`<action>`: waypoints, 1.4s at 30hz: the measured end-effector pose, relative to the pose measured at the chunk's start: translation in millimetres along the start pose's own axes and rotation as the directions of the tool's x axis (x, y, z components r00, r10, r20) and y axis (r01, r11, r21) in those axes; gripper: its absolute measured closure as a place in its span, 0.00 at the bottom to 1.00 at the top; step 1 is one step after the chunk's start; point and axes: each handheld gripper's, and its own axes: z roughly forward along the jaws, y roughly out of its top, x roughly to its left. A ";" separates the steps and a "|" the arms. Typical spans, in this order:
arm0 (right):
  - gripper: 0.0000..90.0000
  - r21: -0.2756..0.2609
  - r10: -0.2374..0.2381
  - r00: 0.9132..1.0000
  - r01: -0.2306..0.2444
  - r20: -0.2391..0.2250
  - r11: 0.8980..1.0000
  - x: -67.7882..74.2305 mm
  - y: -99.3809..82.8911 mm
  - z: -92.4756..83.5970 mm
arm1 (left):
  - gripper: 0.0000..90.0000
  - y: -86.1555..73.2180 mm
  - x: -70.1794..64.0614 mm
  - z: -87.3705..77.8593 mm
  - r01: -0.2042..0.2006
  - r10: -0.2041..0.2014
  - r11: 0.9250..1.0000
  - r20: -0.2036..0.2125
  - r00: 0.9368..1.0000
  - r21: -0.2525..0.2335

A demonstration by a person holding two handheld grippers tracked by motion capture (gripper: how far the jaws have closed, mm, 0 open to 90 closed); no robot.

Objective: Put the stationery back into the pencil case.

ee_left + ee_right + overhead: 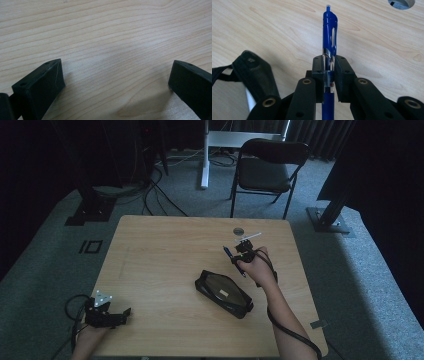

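A blue pen (329, 40) is clamped between the jaws of my right gripper (329, 62), its clip end pointing away from the camera. In the high view the right gripper (242, 251) is held above the table (160, 250), right of centre, with the blue pen (233, 260) slanting across it. A black pencil case (223, 293) lies on the wood just below and left of that hand; its corner (253, 72) is at the lower left of the right gripper view. My left gripper (112, 315) rests near the table's front left corner, jaws wide apart over bare wood (110, 50).
A round cable hole (238, 231) and a thin white stick (249, 237) lie near the table's far edge, behind the right hand. A black chair (267, 167) stands beyond the table. Cables trail from both grippers off the front edge.
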 end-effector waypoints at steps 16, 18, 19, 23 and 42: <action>0.88 -0.029 -0.010 0.999 0.009 -0.047 1.000 7.4 -7.9 -31.8 | 0.00 0.0 0.0 0.0 0.000 0.000 1.000 0.000 1.000 0.000; 0.88 -0.039 -0.020 0.999 0.018 -0.048 0.999 10.0 -9.0 -36.3 | 0.00 0.0 0.0 0.0 0.000 0.000 1.000 0.000 1.000 0.000; 0.88 -0.042 -0.022 0.998 0.020 -0.053 0.999 11.3 -9.5 -38.5 | 0.00 0.0 0.0 0.0 0.000 0.000 1.000 0.000 1.000 0.000; 0.88 -0.056 -0.029 0.998 0.026 -0.063 0.998 15.4 -11.8 -46.3 | 0.00 0.0 0.0 0.0 0.000 0.000 1.000 0.000 1.000 0.000; 0.88 -0.094 -0.118 0.984 0.105 -0.137 0.990 43.4 -22.6 -64.1 | 0.00 0.0 0.1 0.0 -0.001 0.001 1.000 0.000 1.000 0.000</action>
